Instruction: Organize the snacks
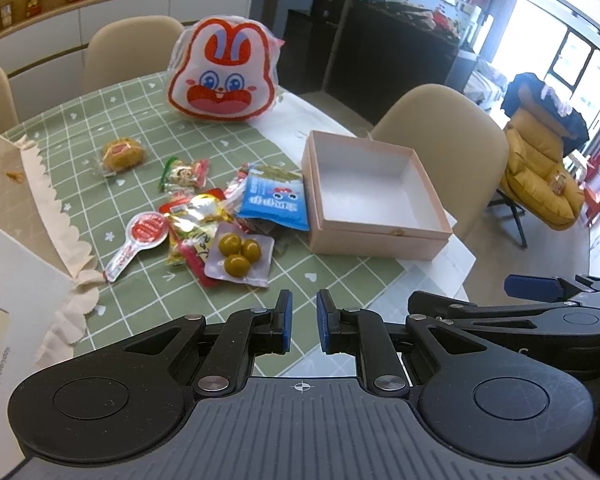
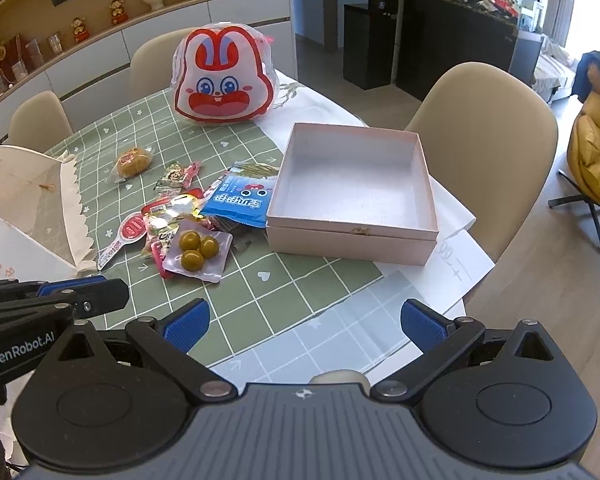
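Note:
A heap of snack packets lies on the green checked tablecloth: a clear pack of green olives (image 1: pixel 239 255) (image 2: pixel 198 250), a blue packet (image 1: pixel 274 200) (image 2: pixel 242 198), a red spoon-shaped packet (image 1: pixel 140 240) (image 2: pixel 124 236) and a wrapped pastry (image 1: pixel 122 154) (image 2: pixel 133 162). An empty pink box (image 1: pixel 380 236) (image 2: pixel 350 240) stands open to their right. My left gripper (image 1: pixel 304 322) hovers near the table's front edge, jaws a narrow gap apart, empty. My right gripper (image 2: pixel 304 322) is wide open and empty, beside the left one.
A big rabbit-face bag (image 1: pixel 224 72) (image 2: pixel 224 78) stands at the table's far side. A white paper bag (image 1: pixel 16 248) (image 2: pixel 24 208) stands at the left. Beige chairs (image 1: pixel 444 136) (image 2: pixel 484 128) surround the table. White paper (image 2: pixel 460 268) lies under the box.

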A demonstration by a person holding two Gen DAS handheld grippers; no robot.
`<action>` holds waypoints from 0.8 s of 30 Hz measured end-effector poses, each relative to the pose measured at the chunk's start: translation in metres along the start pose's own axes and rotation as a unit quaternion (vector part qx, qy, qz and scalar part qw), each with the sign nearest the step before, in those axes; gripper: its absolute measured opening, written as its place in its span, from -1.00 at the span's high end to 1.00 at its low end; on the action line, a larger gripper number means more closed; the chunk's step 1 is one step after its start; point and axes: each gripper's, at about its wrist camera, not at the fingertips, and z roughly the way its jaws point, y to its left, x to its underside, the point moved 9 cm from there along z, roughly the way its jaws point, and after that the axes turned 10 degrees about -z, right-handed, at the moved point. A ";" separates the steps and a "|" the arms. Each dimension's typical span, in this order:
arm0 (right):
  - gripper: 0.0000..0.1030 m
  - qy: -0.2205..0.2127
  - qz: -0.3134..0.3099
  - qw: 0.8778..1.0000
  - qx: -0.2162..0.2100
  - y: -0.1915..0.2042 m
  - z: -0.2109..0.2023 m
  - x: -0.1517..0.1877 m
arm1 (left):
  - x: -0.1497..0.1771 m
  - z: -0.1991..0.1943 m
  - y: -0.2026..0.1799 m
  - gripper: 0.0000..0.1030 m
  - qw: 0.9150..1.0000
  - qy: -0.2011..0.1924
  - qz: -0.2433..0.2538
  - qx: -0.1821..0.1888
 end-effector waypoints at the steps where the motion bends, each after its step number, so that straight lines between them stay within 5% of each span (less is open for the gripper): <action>1: -0.98 0.001 0.003 1.000 0.000 -0.001 0.000 0.001 | 0.001 0.001 0.000 0.67 1.000 0.002 0.002 0.001; 24: -0.98 0.002 0.022 1.000 0.014 -0.005 -0.005 0.010 | 0.006 0.004 -0.003 0.67 1.000 0.011 0.015 0.015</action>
